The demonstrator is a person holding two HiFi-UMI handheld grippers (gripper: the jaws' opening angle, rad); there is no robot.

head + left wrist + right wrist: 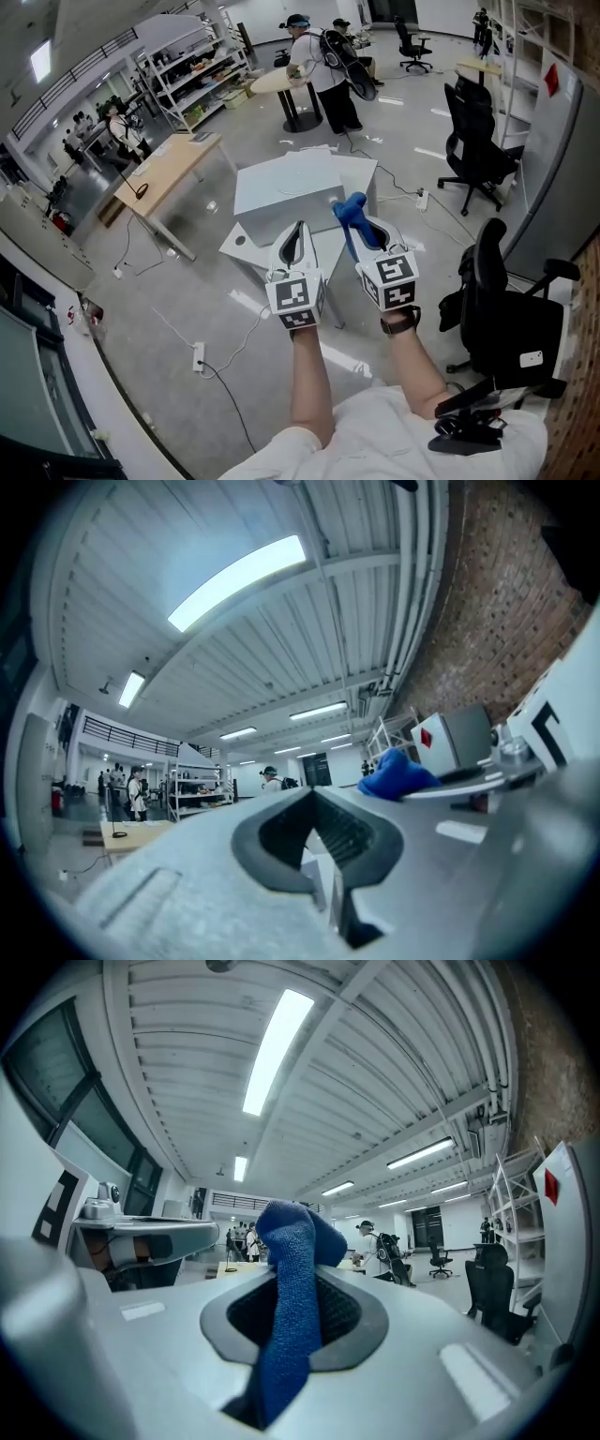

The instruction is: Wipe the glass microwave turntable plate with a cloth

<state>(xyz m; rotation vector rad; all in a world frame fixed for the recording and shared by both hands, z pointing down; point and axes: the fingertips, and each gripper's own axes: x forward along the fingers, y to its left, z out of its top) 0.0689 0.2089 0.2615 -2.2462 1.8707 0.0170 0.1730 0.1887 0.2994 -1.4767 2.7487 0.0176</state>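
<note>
Big open workroom, pale glossy floor, shelving at the top left of the head view, people standing at a round table at the top centre. A white box-shaped unit (281, 187) sits at frame centre, just above both grippers.

Left gripper (298, 232): jaws pressed together, nothing between them. Right gripper (367, 234): jaws pinching the blue cloth (289, 1279), which runs up through the gap and bunches into a knob past the tips.

Glass turntable plate: not seen in any view. It may be in or behind the white unit, but I cannot tell. Wiping not yet begun.

Handling, as a judgement: the cloth is soft, light and limp, so a mid-fold pinch suits it. The plate should be stiff, heavy for its size, slick and breakable. Best taken at the rim, or held flat while the cloth rubs.

Count: two grippers, one cloth, no plate in view, one white unit.
</note>
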